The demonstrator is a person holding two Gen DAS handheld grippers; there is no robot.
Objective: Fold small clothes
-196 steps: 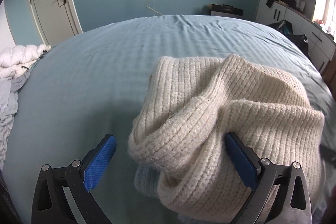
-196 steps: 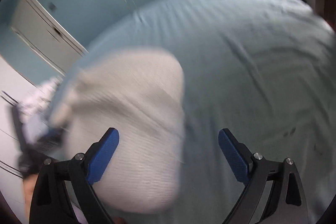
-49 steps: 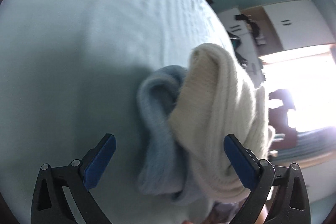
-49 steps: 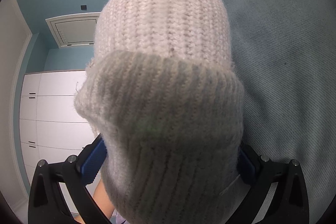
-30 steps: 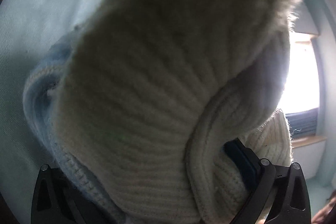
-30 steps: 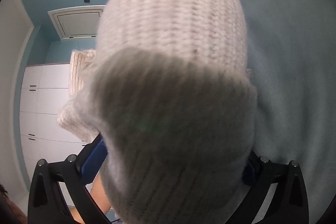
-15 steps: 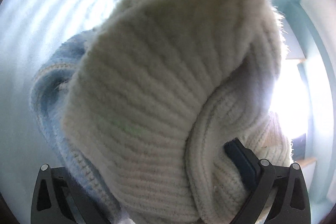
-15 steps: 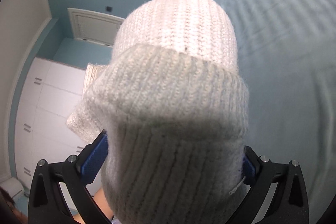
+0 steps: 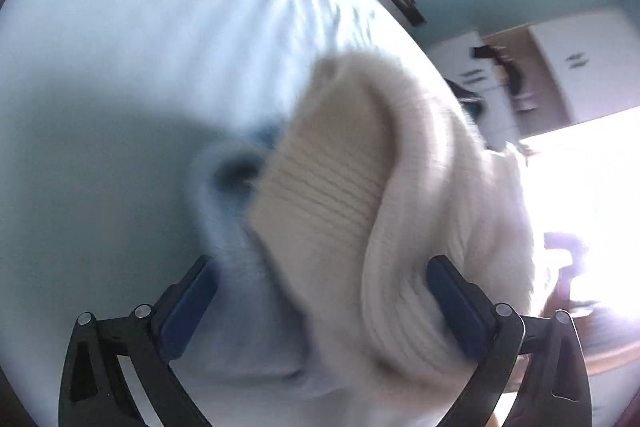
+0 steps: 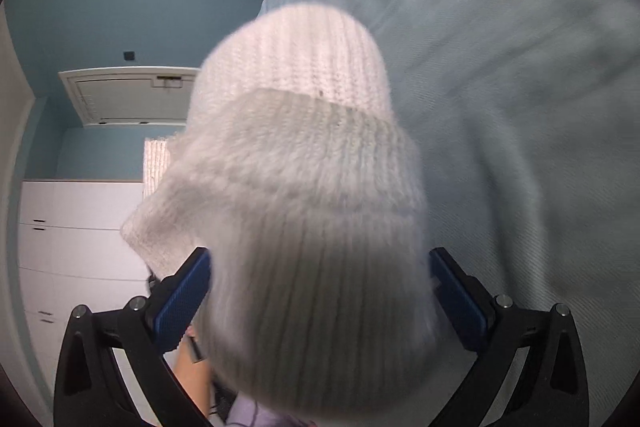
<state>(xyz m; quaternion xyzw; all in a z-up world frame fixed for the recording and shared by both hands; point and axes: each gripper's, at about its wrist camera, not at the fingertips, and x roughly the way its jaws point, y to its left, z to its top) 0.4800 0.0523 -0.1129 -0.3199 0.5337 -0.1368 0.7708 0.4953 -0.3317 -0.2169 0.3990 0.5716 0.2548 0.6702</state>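
Blue walls, white cupboards and a bed with a pale blue sheet behind everything. Cream knit hat hangs above the bed, blocking most of both views. Right tool has its pads wide with the hat filling the gap; left tool likewise, with a light blue knit alongside. Can't tell whether either pinches.

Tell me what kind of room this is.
Most likely a bedroom: a bed with a pale blue sheet fills both views, white cupboards line a teal wall, and a door shows beyond the knit hat.
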